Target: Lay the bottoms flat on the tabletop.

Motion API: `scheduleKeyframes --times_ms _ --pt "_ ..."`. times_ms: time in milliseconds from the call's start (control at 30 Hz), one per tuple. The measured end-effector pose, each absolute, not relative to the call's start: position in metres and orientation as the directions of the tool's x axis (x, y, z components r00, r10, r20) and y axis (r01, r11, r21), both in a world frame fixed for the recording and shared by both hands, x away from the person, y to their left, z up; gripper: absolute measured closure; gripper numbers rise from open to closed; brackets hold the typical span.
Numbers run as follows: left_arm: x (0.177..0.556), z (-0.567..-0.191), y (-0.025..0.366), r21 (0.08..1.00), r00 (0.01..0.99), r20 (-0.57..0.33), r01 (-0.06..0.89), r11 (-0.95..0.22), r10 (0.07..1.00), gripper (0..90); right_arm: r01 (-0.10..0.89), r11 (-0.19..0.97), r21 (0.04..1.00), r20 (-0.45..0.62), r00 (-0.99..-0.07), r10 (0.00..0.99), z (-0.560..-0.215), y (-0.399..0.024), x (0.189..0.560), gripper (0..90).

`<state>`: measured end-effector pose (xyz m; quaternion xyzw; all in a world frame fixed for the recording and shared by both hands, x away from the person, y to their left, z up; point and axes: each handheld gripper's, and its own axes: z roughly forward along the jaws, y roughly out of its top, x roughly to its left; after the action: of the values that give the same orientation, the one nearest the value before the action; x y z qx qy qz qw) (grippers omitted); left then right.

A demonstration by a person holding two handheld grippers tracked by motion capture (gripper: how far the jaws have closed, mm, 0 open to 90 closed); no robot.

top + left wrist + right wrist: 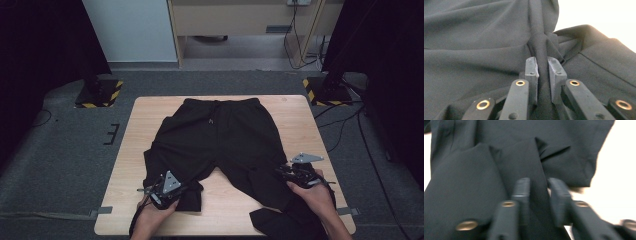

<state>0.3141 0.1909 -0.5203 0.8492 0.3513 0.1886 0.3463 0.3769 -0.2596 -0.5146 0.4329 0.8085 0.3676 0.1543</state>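
A pair of black trousers [220, 140] lies on the wooden table [295, 117], waistband at the far edge, legs toward the person. At the left, the left gripper [167, 189] has its jaws pinched on a ridge of fabric [541, 75] at the left leg's end. At the right, the right gripper [300, 172] clamps a fold [536, 195] of the right leg, though that view is blurred. The step looks like a fold; it would go best with both hands lifting evenly and keeping the cloth taut.
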Motion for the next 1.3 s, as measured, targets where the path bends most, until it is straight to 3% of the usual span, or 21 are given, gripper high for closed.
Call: scheduleKeyframes --times_ms 33,100,500,833,933,1000,1133,1300 --pt "0.314 -0.520 0.191 0.721 0.682 0.078 0.465 -0.514 0.727 80.0 0.588 0.366 0.721 0.065 -0.584 0.809 -0.515 -0.260 0.375 85.1" --pt "0.314 -0.520 0.191 0.719 0.684 0.079 0.464 -0.517 0.725 80.0 0.588 0.366 0.721 0.065 -0.583 0.810 -0.513 -0.261 0.370 89.4" --pt "0.314 -0.519 0.189 0.723 0.688 0.075 0.461 -0.515 0.722 80.0 0.612 0.332 0.718 0.091 -0.556 0.826 -0.511 -0.292 0.326 89.8" --pt "0.312 -0.517 0.190 0.721 0.690 0.067 0.466 -0.512 0.721 81.0 0.634 0.329 0.699 0.144 -0.576 0.804 -0.510 -0.291 0.305 88.5" --pt "0.309 -0.515 0.193 0.719 0.693 0.059 0.470 -0.512 0.718 82.2 0.618 0.328 0.714 0.135 -0.581 0.803 -0.506 -0.290 0.309 78.5" --pt "0.308 -0.515 0.192 0.714 0.696 0.060 0.471 -0.518 0.716 82.6 0.604 0.315 0.732 0.129 -0.576 0.807 -0.500 -0.290 0.319 66.7" --pt "0.307 -0.515 0.192 0.707 0.702 0.061 0.472 -0.527 0.709 82.6 0.583 0.258 0.770 0.133 -0.543 0.829 -0.483 -0.288 0.357 48.9" --pt "0.307 -0.516 0.193 0.713 0.698 0.041 0.480 -0.510 0.715 82.5 0.591 0.247 0.768 0.106 -0.498 0.861 -0.483 -0.287 0.397 46.7"
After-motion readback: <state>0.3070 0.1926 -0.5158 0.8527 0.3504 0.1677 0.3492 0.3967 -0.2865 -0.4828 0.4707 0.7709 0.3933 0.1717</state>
